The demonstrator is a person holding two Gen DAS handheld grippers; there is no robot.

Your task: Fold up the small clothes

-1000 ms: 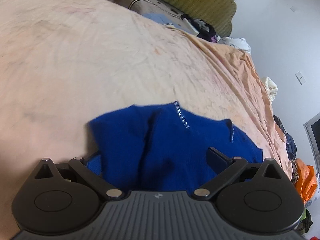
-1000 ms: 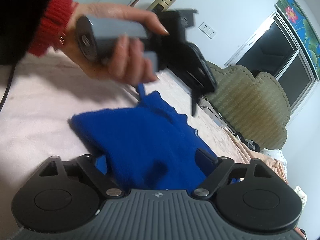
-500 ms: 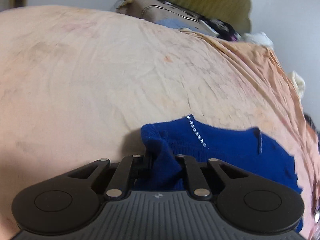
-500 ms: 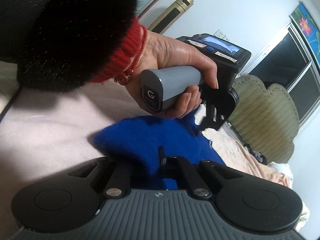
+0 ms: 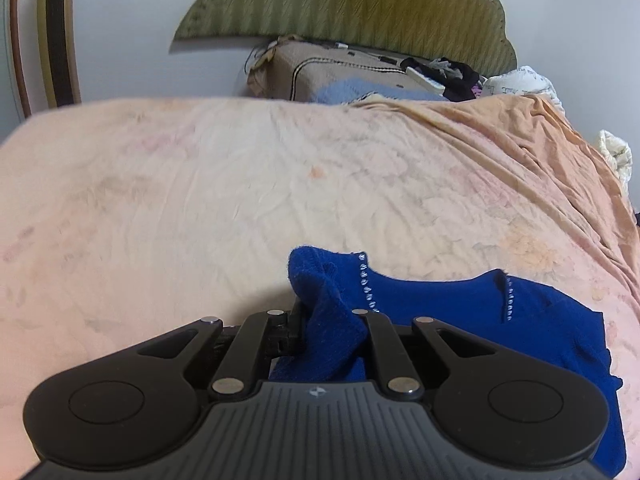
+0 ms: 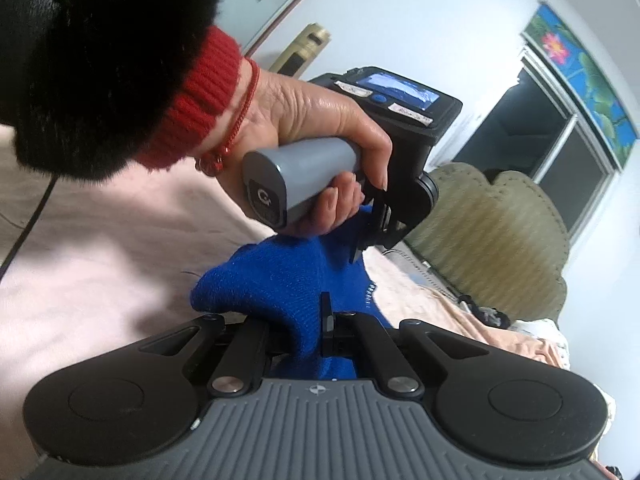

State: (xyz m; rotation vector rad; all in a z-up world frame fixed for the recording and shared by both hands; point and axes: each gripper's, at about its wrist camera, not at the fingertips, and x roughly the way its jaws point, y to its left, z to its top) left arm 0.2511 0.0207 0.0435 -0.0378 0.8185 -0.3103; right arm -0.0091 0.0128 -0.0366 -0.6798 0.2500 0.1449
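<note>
A small blue knit garment (image 5: 460,312) with two rows of shiny studs lies on the peach bedsheet (image 5: 200,184). My left gripper (image 5: 320,320) is shut on a bunched corner of it, and the cloth rises in a fold between the jaws. In the right wrist view my right gripper (image 6: 316,328) is shut on another raised corner of the blue garment (image 6: 280,280). Just beyond it a hand (image 6: 320,120) with a red cuff holds the left gripper (image 6: 362,240), whose fingers pinch the far edge of the cloth. The pads of both grippers are hidden by fabric.
A green scalloped headboard (image 5: 360,4) stands at the far end of the bed. A brown cushion (image 5: 320,68), a blue cloth and dark clothes are piled below it. A dark window (image 6: 560,152) is on the right wall, and a black furry sleeve (image 6: 100,60) fills the upper left.
Both grippers went from open to shut on the blue garment. Each has since lifted its corner, so the cloth now bunches up, and the left view has tilted up towards the headboard.
</note>
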